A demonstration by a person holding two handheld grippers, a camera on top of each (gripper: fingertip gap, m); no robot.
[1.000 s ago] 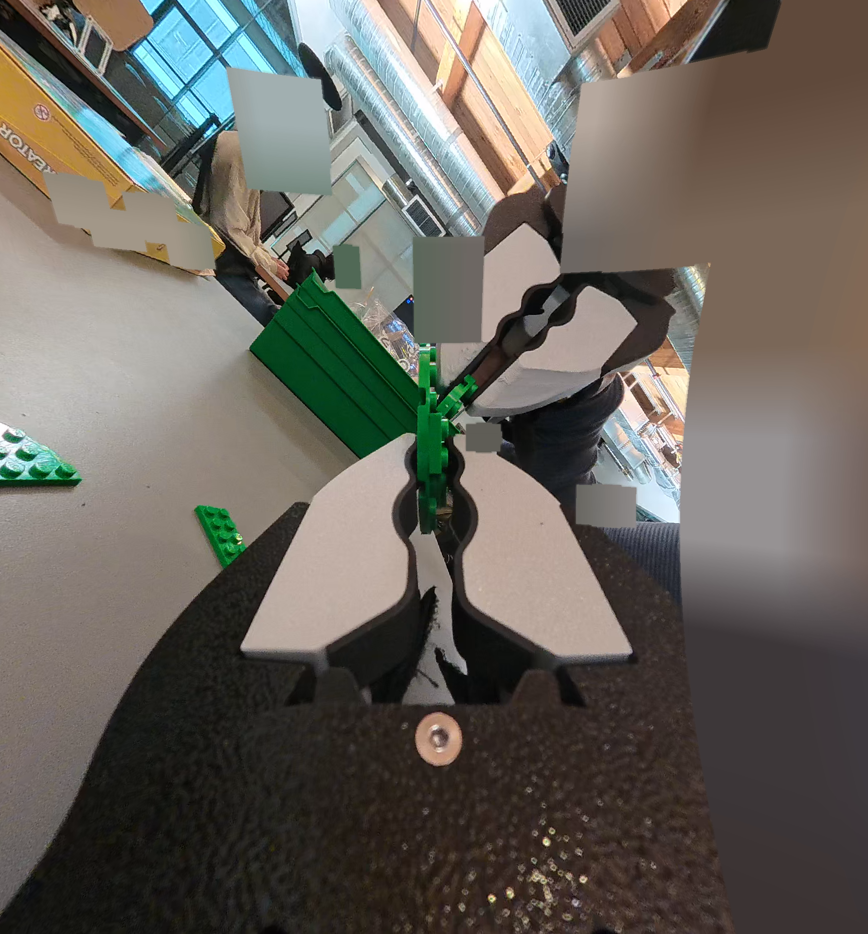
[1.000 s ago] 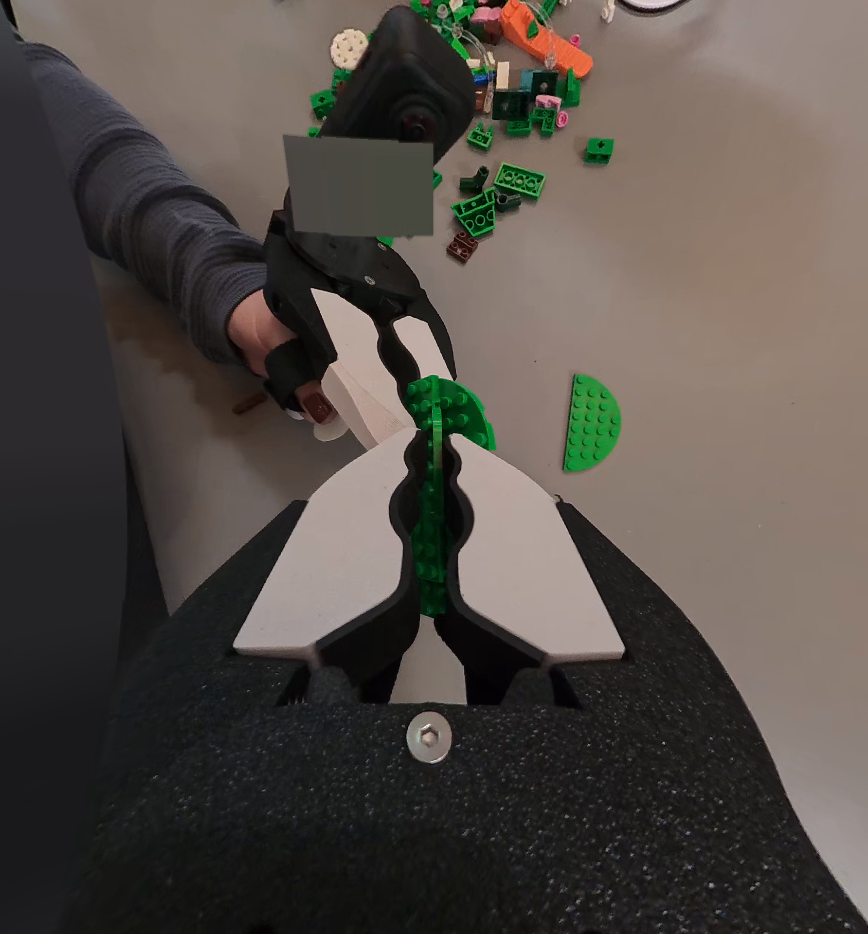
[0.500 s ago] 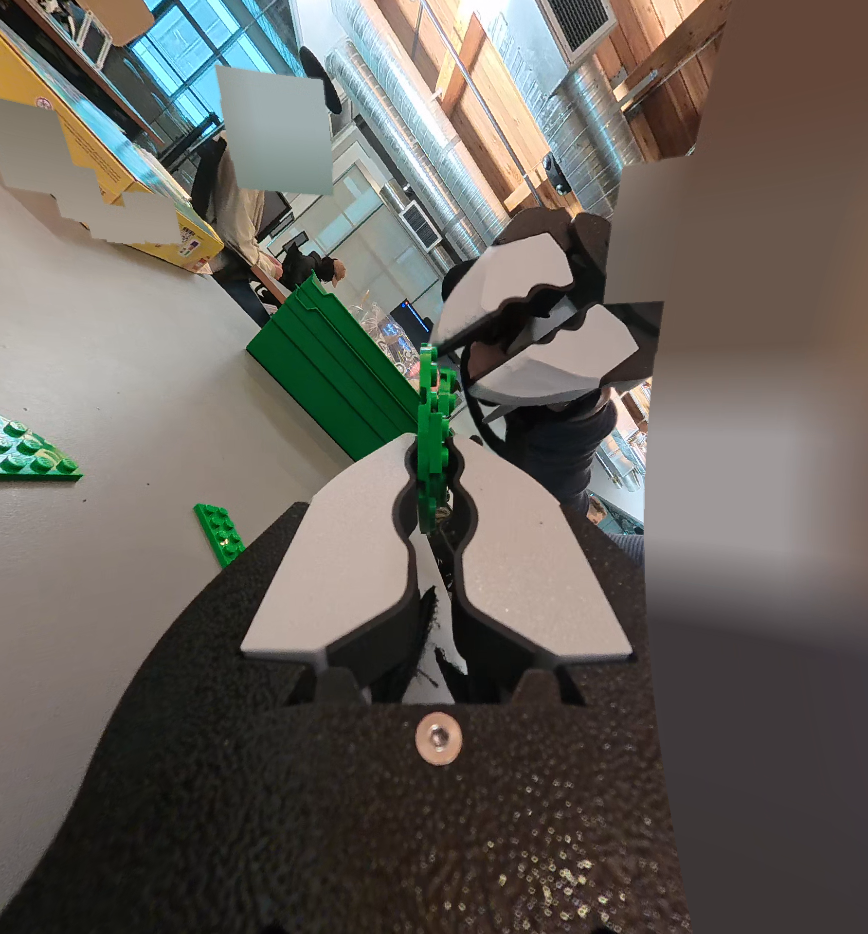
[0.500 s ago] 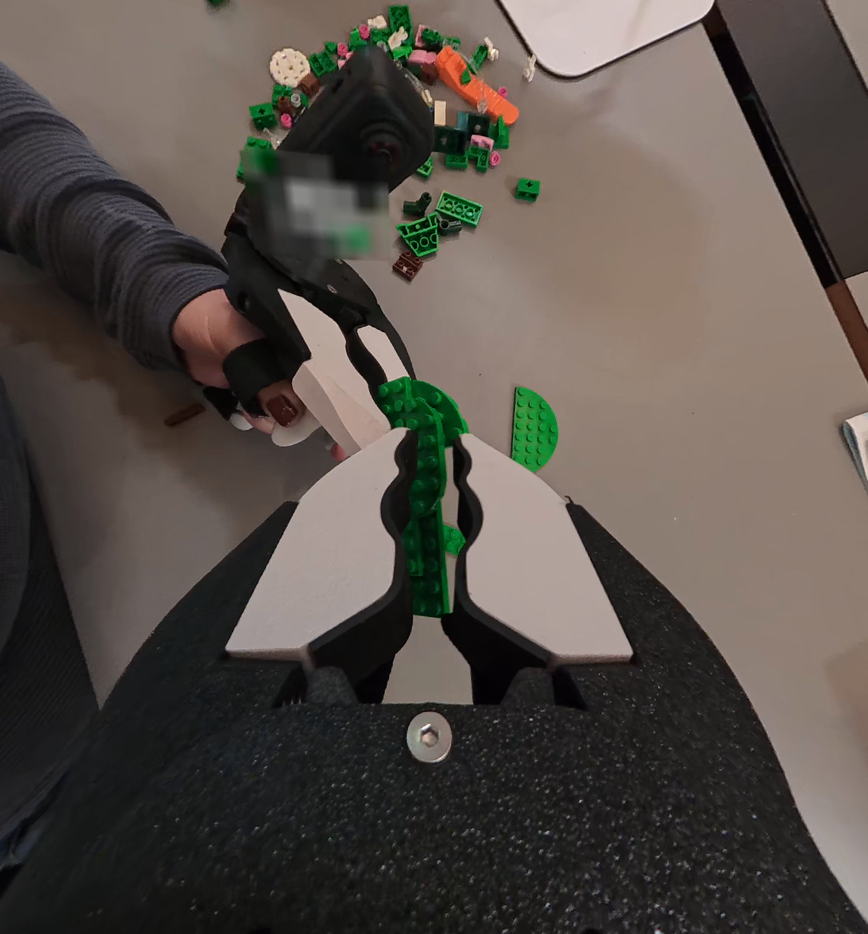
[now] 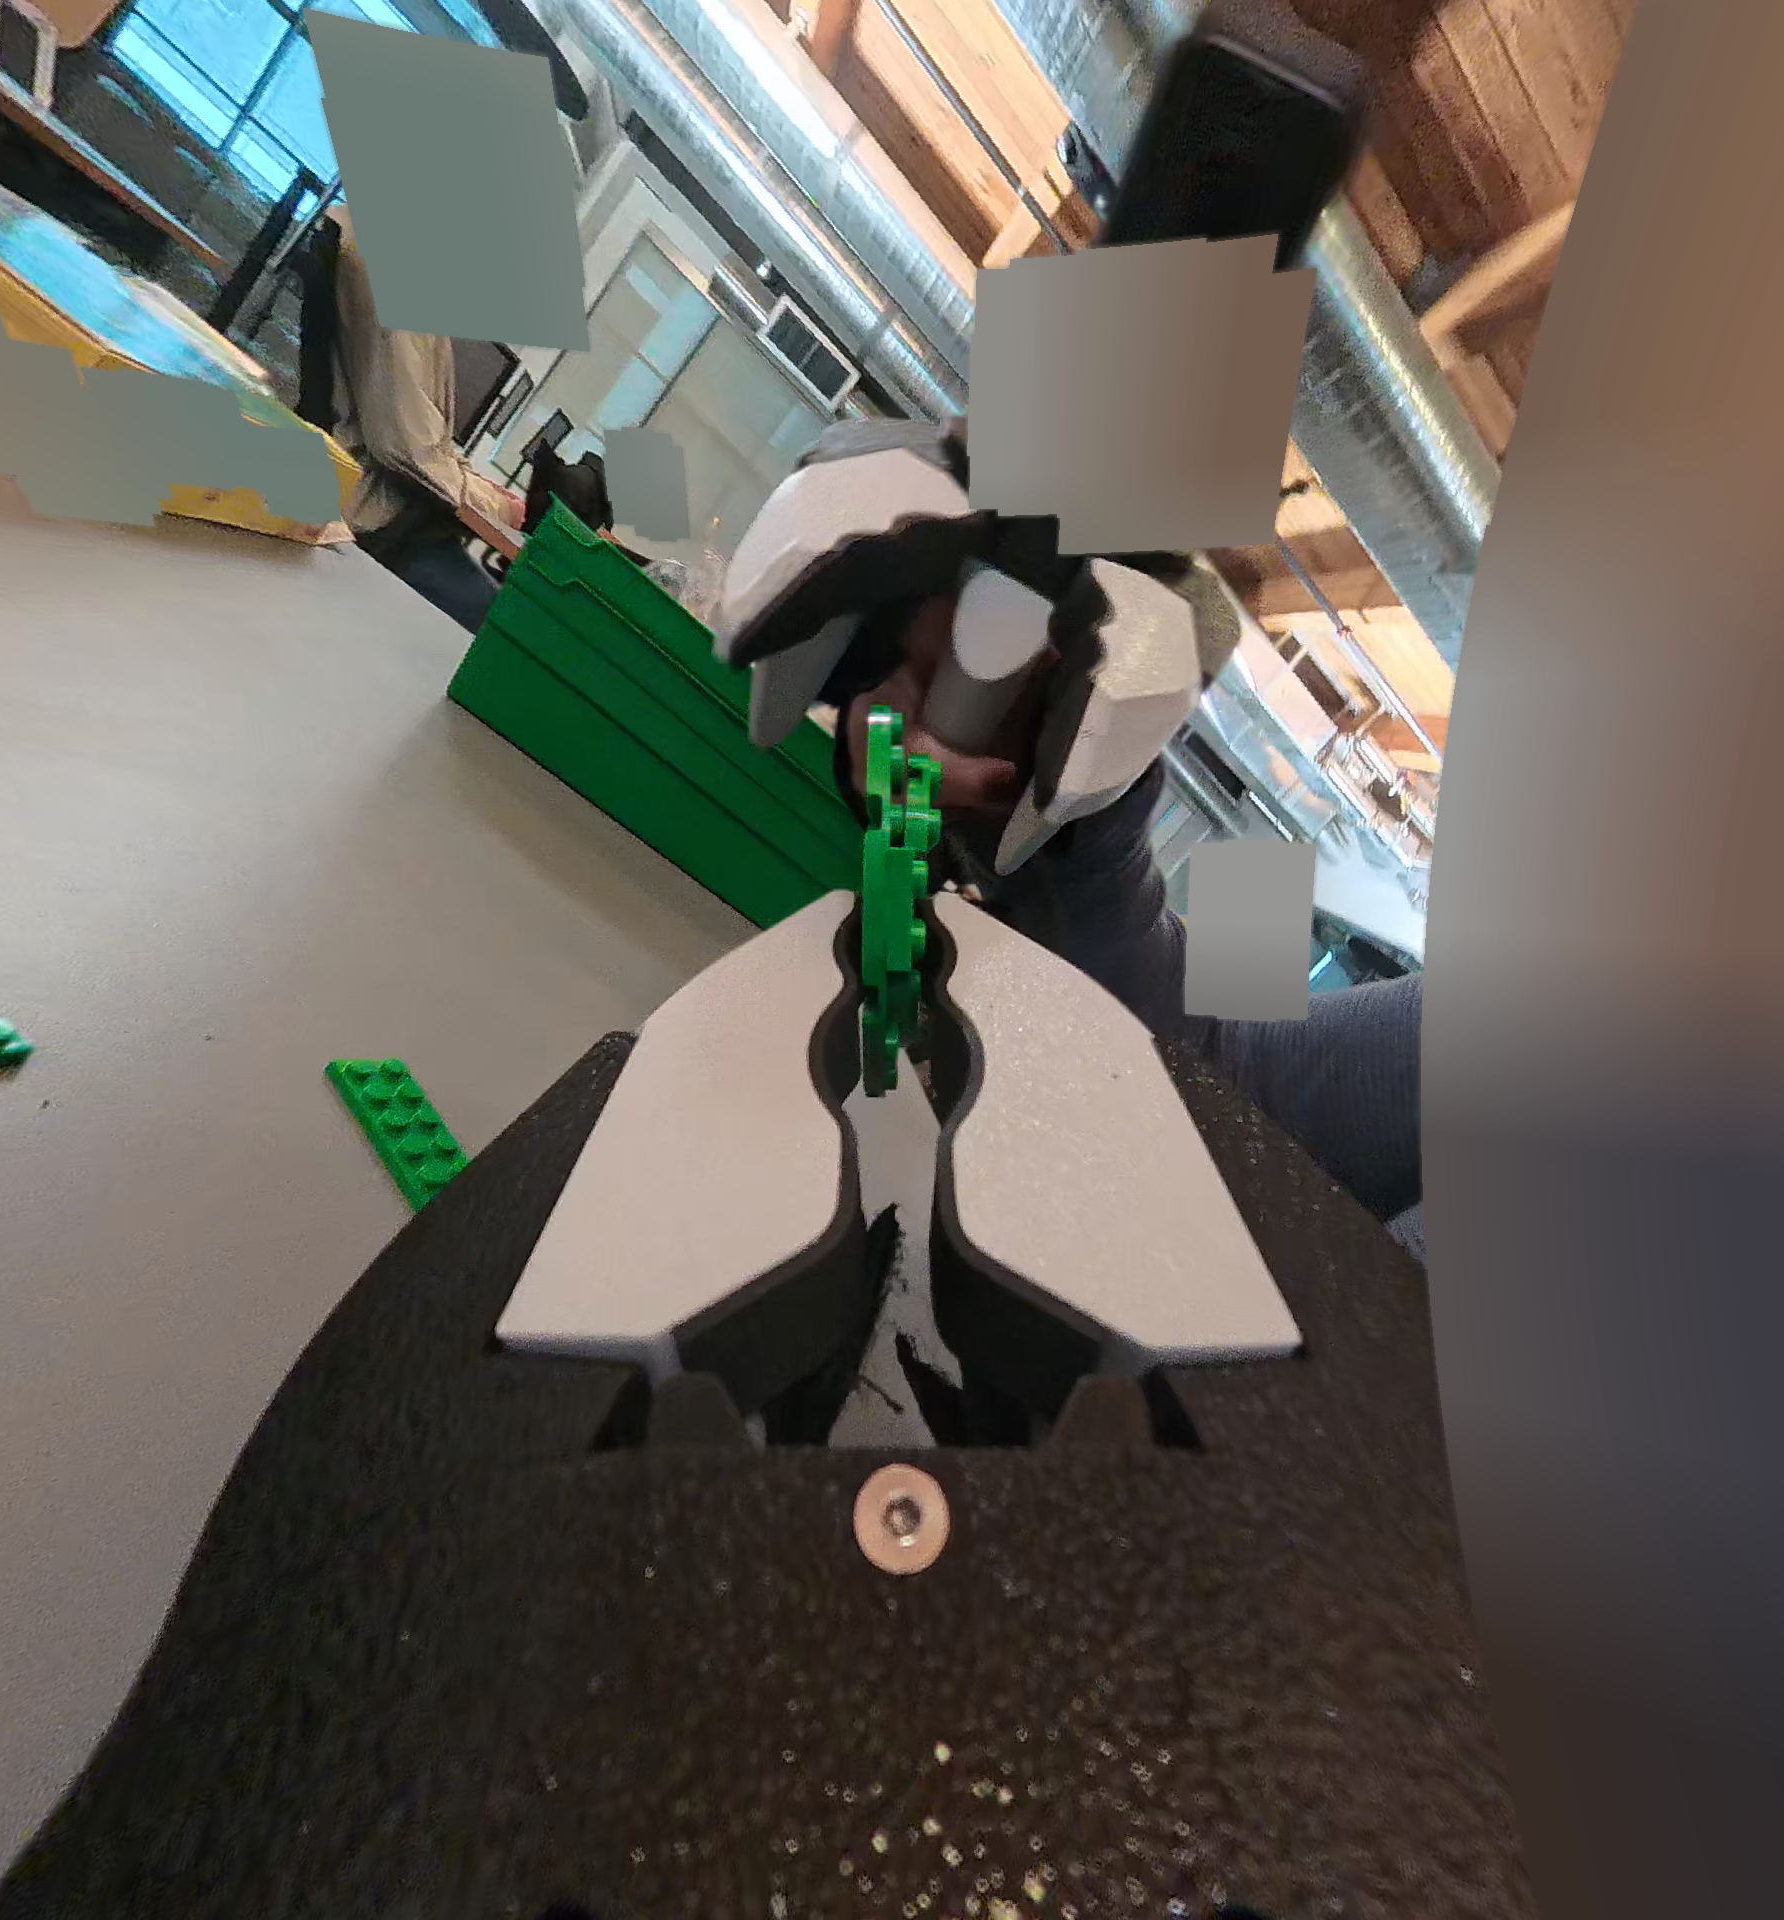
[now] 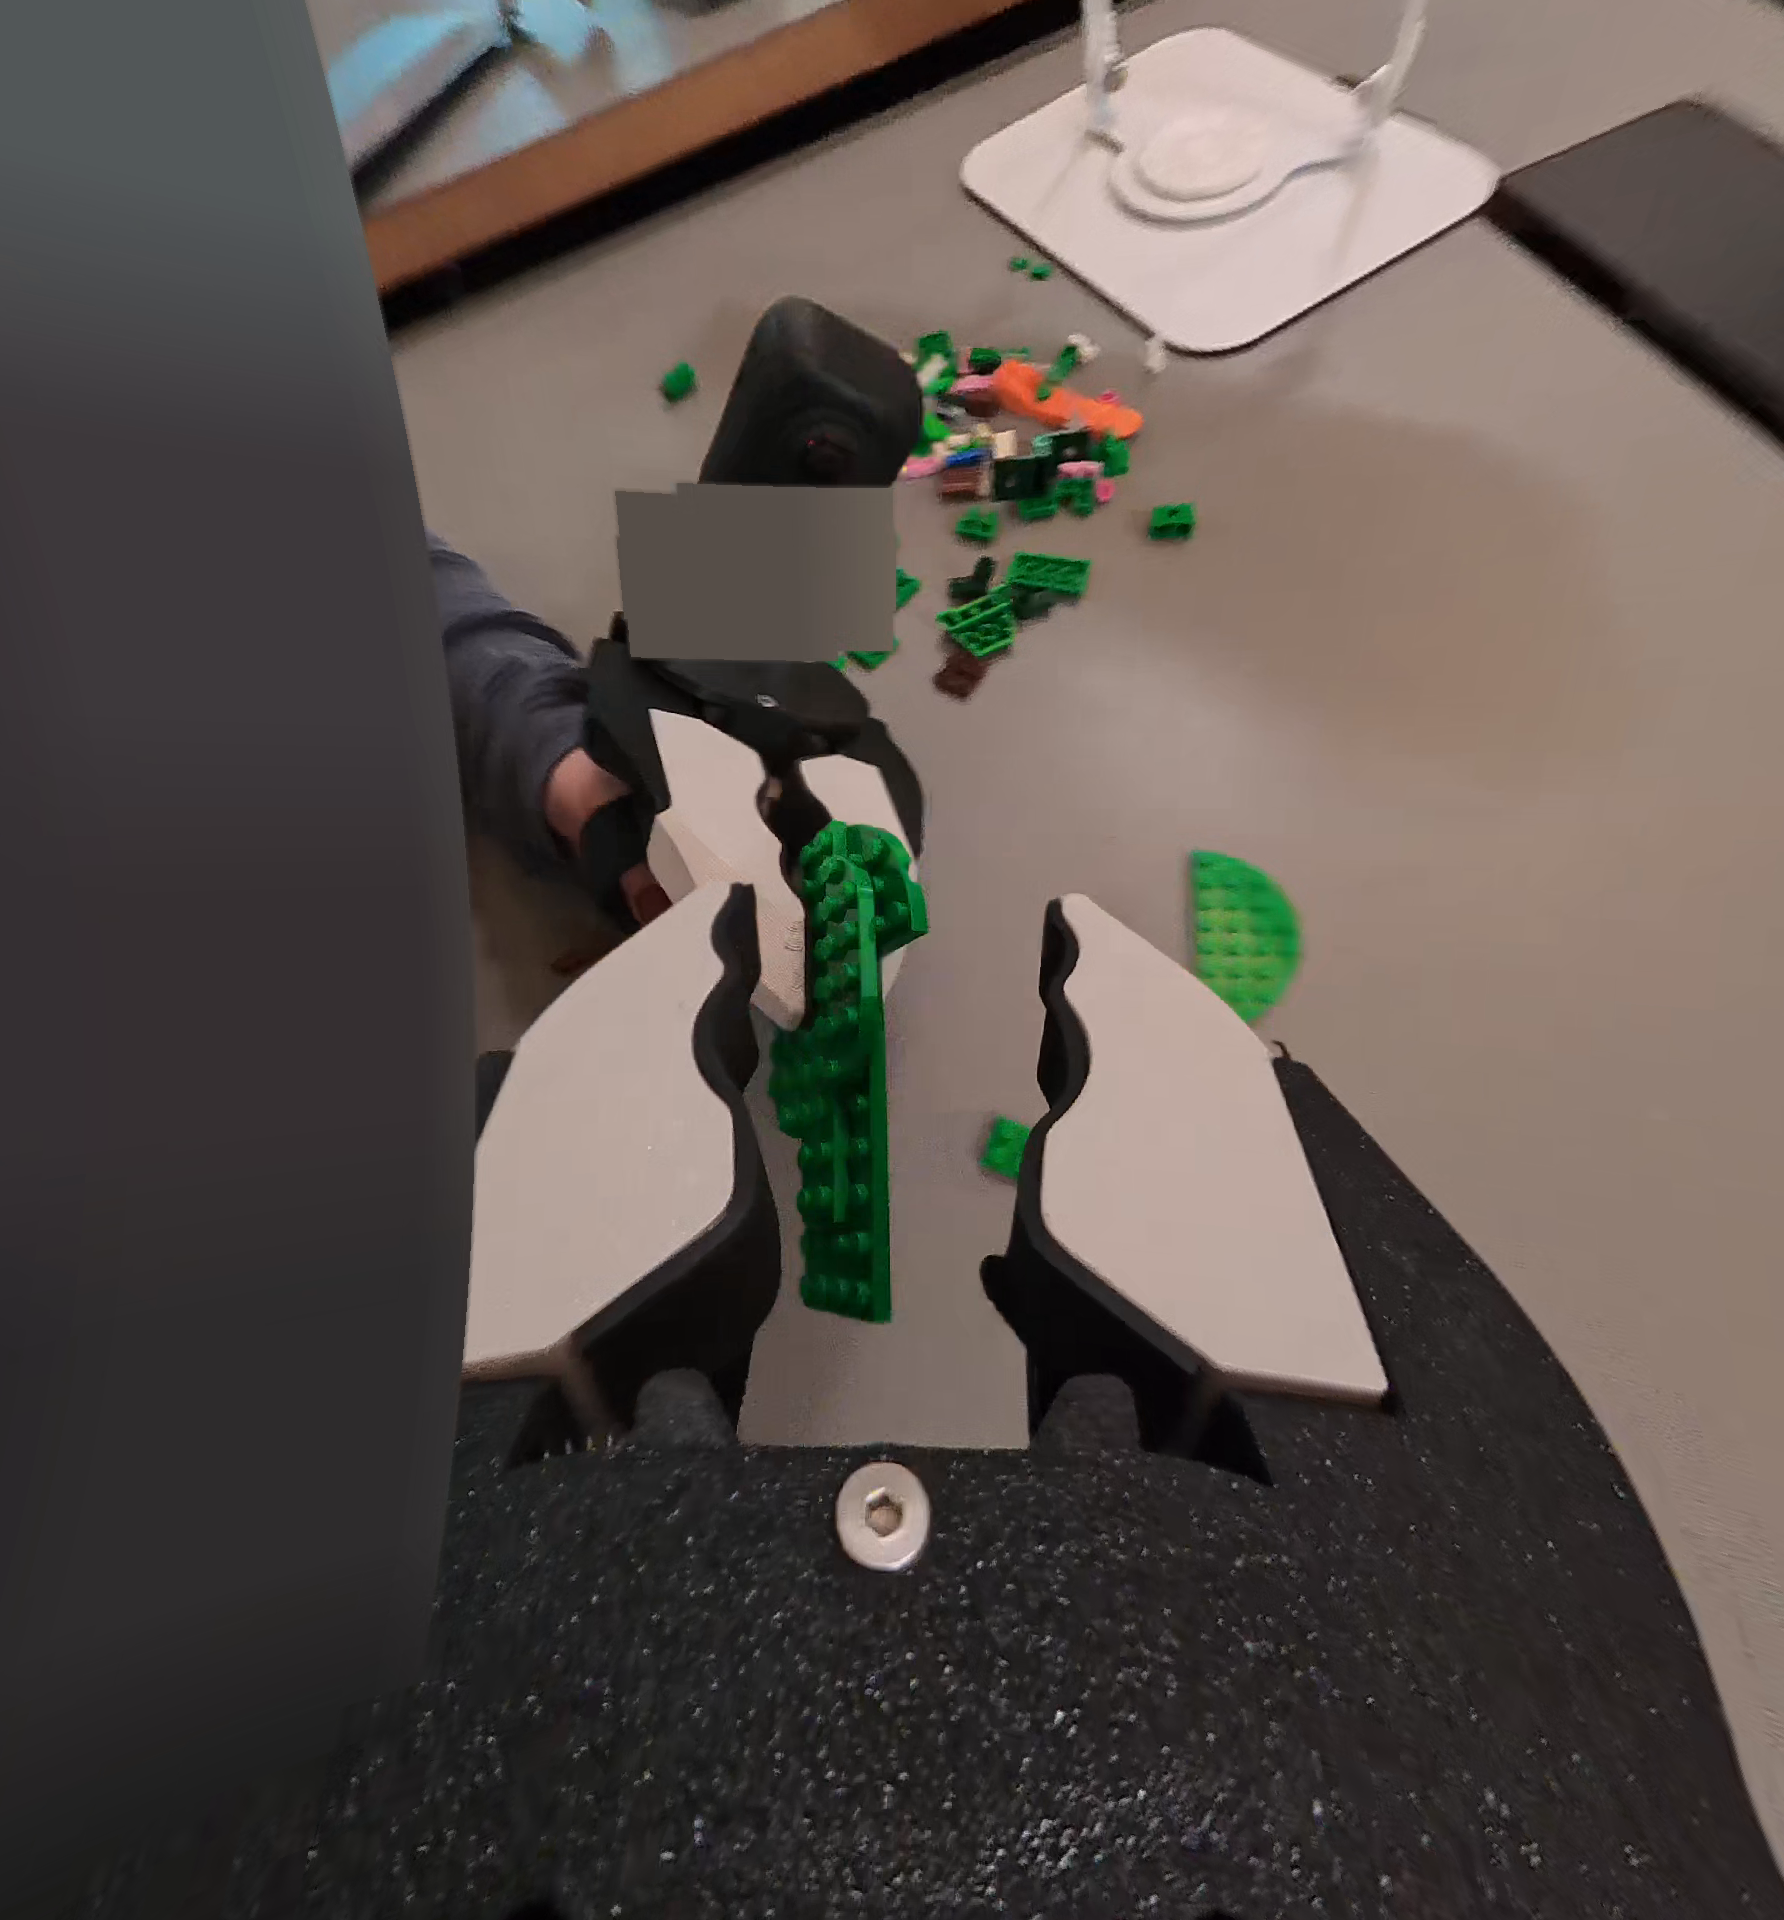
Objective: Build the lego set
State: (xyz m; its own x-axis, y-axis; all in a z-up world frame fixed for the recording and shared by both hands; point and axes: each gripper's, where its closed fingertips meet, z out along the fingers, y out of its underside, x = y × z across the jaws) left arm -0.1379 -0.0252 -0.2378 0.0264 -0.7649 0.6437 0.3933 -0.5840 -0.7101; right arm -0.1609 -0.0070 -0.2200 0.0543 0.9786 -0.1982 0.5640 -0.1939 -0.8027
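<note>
My left gripper [image 5: 898,909] is shut on a green plate assembly [image 5: 893,831], several studded plates joined, held edge-on above the grey table. In the right wrist view the assembly [image 6: 846,1091] hangs from the left gripper [image 6: 846,914] and sits between my right gripper's spread jaws, close to the left finger and apart from the right one. My right gripper [image 6: 898,914] is open and empty. It also shows in the left wrist view [image 5: 888,795], open, just beyond the assembly's far end.
A green half-round plate [image 6: 1241,935] and a small green piece [image 6: 1007,1143] lie on the table [image 6: 1439,727]. A pile of loose bricks [image 6: 1023,457] and a white stand base [image 6: 1231,177] are farther off. A green strip plate [image 5: 400,1127] and green bin [image 5: 639,727] lie left. My left and right fingertips are right by each other.
My right gripper has opened and let go of the green assembly, which it gripped before. My left gripper still holds it. The right view has tilted toward the far table.
</note>
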